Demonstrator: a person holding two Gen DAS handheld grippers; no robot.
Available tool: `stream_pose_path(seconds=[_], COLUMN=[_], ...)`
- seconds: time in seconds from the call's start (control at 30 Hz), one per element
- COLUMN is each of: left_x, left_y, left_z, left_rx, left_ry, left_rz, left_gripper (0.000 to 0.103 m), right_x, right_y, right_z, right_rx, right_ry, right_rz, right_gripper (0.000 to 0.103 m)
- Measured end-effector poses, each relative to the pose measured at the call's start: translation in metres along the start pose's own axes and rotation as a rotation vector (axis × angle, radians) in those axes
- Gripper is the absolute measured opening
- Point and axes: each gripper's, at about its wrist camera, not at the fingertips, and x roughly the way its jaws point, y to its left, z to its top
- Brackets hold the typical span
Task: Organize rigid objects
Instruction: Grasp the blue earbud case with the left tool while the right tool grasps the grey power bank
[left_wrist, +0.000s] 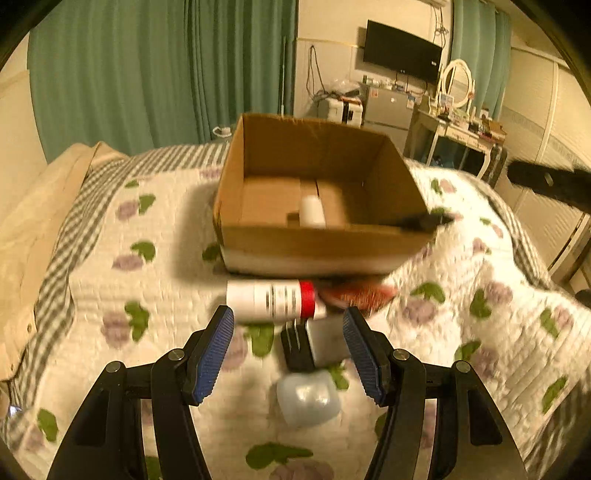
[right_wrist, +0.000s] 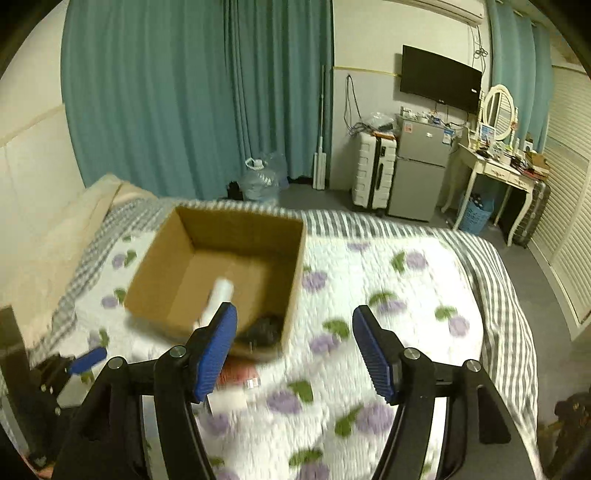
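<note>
Two tools hang spread and empty over the bed (right_wrist: 388, 295): the left tool (left_wrist: 288, 343) faces the white bottle (left_wrist: 273, 301), likely its next pick. The right tool (right_wrist: 295, 339) hovers beside the cardboard box (right_wrist: 295, 266), where sorted things collect.

Cardboard box (left_wrist: 317, 206) sitting open-topped at frame centre in left wrist view, mouth unblocked, white bottle (left_wrist: 312, 211) lying on its floor; dark object (right_wrist: 264, 328) occupying lower right corner inside in right wrist view. White tube with red band (left_wrist: 275, 301), red packet (left_wrist: 356, 295), black-and-white block (left_wrist: 314, 349), pale translucent container (left_wrist: 308, 397) crowding quilt (left_wrist: 110, 280) below box. Quilt lying bare at right of right wrist view
</note>
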Motion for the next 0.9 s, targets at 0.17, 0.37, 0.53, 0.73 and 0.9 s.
stream_pose_path(seconds=[0.17, 0.37, 0.53, 0.73, 0.9], left_x=[0.019, 0.04, 0.055, 0.045, 0.02], left_y=[0.0, -0.009, -0.023, -0.02, 0.001], left_z=[-0.021, -0.045, -0.055, -0.055, -0.035], left_rx=[-0.002, 0.001, 0.082, 0.081, 0.039], left_ry=[0.052, 0.145, 0.17, 0.139, 0.06], left_rz=[0.002, -0.059, -0.005, -0.004, 0.02], left_gripper=[0.064, 0.064, 0.064, 0.055, 0.054], right_x=[0.011, 0.042, 0.055, 0.066, 0.066], right_y=[0.007, 0.024, 0.027, 0.026, 0.035], right_z=[-0.047, -0.078, -0.086, -0.092, -0.095], right_rx=[0.003, -0.064, -0.071, -0.056, -0.065], right_ry=[0.05, 0.107, 0.126, 0.145, 0.144], right_rz=[0.017, 0.006, 0.032, 0.062, 0.12], right_gripper=[0.069, 0.07, 0.07, 0.07, 0.07])
